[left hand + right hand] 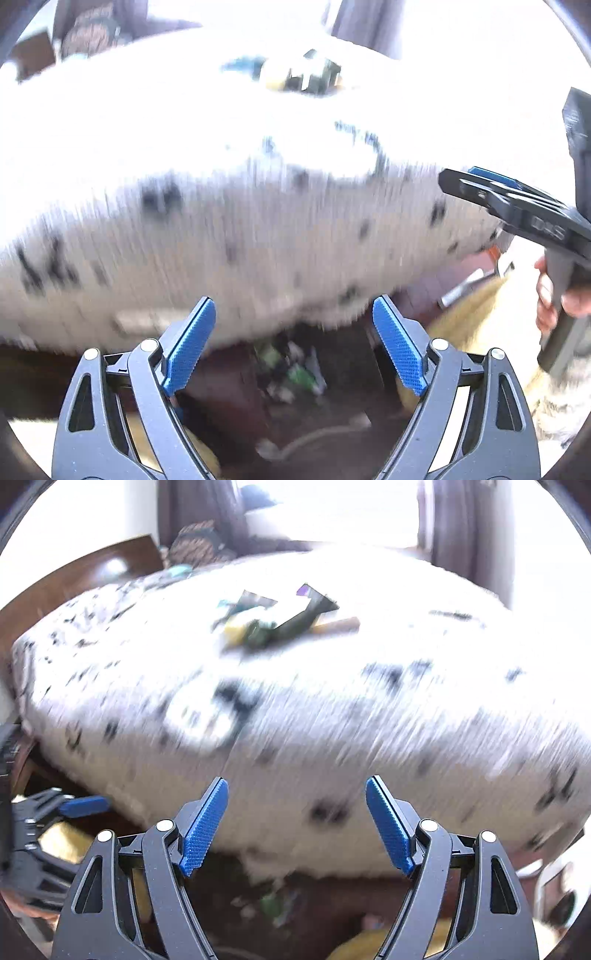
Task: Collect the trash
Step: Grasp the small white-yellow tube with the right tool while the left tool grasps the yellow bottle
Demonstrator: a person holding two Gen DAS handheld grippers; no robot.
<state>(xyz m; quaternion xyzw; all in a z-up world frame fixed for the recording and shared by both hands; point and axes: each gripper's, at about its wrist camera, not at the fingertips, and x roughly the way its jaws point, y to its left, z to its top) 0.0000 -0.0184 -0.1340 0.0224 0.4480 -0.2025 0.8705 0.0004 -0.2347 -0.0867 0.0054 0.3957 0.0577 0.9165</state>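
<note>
A pile of trash wrappers, yellow, green and silver, lies on top of a bed covered by a white blanket with black marks; it also shows in the left wrist view. More trash lies in a dark container below the bed's edge, and shows blurred in the right wrist view. My left gripper is open and empty above that container. My right gripper is open and empty at the bed's near edge; it shows from the side in the left wrist view. Both views are motion-blurred.
A dark wooden headboard stands at the left with a patterned pillow. Dark curtains hang behind the bed. Yellow cloth lies on the floor at the right. A white cord lies on the dark floor.
</note>
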